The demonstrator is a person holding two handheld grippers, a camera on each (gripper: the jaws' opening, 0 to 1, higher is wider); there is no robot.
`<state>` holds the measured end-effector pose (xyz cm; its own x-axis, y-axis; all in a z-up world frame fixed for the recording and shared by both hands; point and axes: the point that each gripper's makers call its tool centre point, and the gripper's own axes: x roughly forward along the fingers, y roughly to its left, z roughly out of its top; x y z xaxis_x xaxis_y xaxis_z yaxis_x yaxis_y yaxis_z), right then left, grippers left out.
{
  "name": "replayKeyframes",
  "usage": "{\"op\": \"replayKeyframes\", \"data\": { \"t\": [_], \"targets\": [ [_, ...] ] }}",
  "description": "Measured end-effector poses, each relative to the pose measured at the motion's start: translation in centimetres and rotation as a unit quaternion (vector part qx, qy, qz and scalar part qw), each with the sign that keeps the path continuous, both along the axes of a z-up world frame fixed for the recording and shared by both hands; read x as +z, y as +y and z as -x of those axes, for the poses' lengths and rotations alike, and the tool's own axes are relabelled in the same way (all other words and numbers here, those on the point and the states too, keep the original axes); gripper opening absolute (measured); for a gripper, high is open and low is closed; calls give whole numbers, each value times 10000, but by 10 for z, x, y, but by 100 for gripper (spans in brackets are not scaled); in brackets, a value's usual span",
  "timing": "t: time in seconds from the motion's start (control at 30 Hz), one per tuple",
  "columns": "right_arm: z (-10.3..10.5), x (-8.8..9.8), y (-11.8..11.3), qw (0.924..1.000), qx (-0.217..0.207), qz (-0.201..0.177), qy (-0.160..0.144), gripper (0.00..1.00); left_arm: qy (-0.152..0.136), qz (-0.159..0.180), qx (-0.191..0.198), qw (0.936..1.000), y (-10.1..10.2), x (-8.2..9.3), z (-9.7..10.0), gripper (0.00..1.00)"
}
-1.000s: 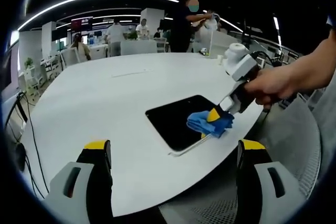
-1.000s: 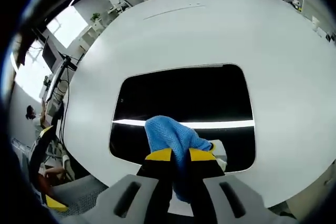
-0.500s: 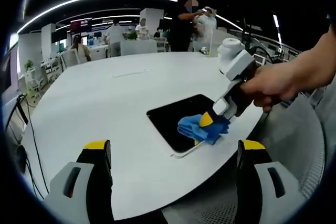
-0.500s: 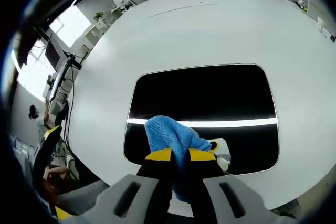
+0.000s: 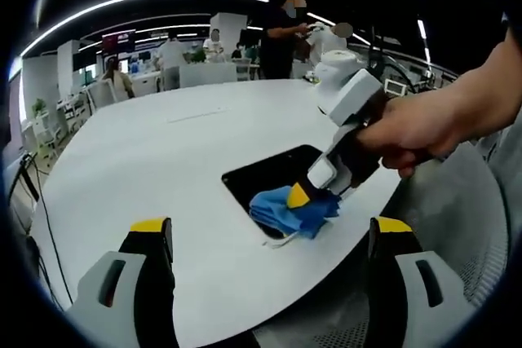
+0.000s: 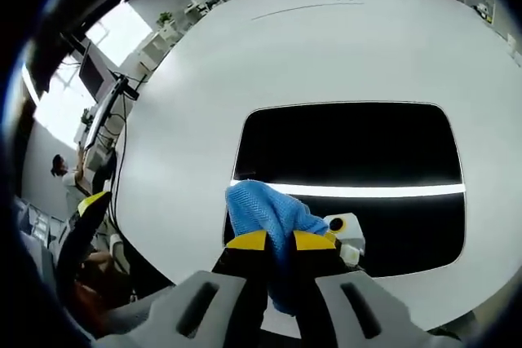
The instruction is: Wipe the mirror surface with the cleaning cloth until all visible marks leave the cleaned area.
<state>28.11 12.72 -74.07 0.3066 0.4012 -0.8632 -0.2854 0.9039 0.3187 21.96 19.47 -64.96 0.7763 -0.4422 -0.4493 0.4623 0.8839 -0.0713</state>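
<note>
My right gripper (image 6: pixel 279 240) has its jaws clamped on the blue cloth (image 6: pixel 265 211), pressing it onto the mirror's (image 6: pixel 351 148) lower left corner, centre-frame in the right gripper view. The cloth is soft and light, so I judge a bunched mid-fold grip best; the glass looks slick and fragile. My left gripper (image 5: pixel 269 238) waits with its jaws wide apart above the white table (image 5: pixel 147 160).
</note>
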Motion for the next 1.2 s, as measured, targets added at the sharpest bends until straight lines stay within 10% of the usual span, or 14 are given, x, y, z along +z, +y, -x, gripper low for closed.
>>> {"op": "replayKeyframes", "data": {
  "t": [1.2],
  "targets": [
    [8, 11, 18, 9992, 388, -51, -115, 4, 252, 361, 445, 9980, 6, -4, -11, 99]
  ]
}}
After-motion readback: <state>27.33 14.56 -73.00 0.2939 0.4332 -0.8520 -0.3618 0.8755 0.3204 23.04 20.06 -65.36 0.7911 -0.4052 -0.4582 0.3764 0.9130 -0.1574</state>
